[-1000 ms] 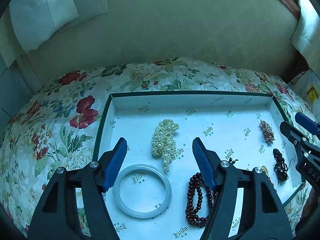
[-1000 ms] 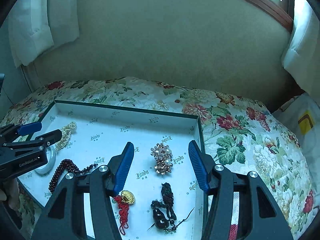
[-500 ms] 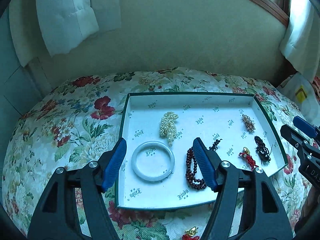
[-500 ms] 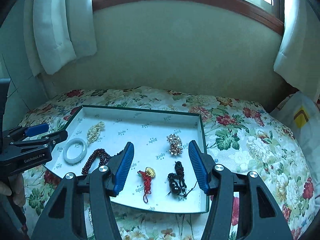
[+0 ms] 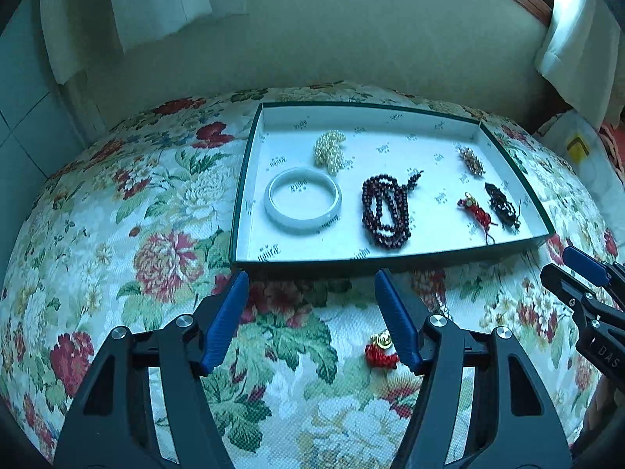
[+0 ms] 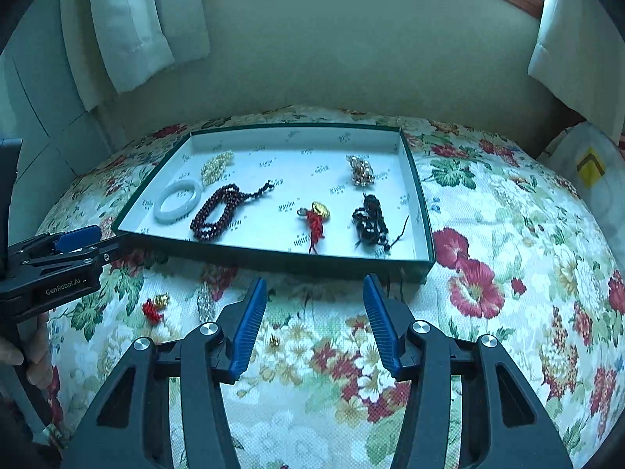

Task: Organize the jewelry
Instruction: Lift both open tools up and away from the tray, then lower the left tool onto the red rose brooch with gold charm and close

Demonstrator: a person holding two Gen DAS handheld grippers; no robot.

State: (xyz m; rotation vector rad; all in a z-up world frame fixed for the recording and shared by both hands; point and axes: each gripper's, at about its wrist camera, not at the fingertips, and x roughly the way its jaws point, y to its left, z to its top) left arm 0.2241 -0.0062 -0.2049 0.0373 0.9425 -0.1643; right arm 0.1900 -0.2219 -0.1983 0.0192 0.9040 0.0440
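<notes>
Left wrist view: my left hand-held gripper [image 5: 311, 312], jaws spread and empty, hovers nearest the red-and-gold charm [image 5: 381, 349] lying on the floral surface [image 5: 164, 258], just by its right finger.

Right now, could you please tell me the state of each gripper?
Left gripper: open, nothing between its jaws, above the floral cloth.
Right gripper: open and empty, though its jaws have just been closing a little.
</notes>
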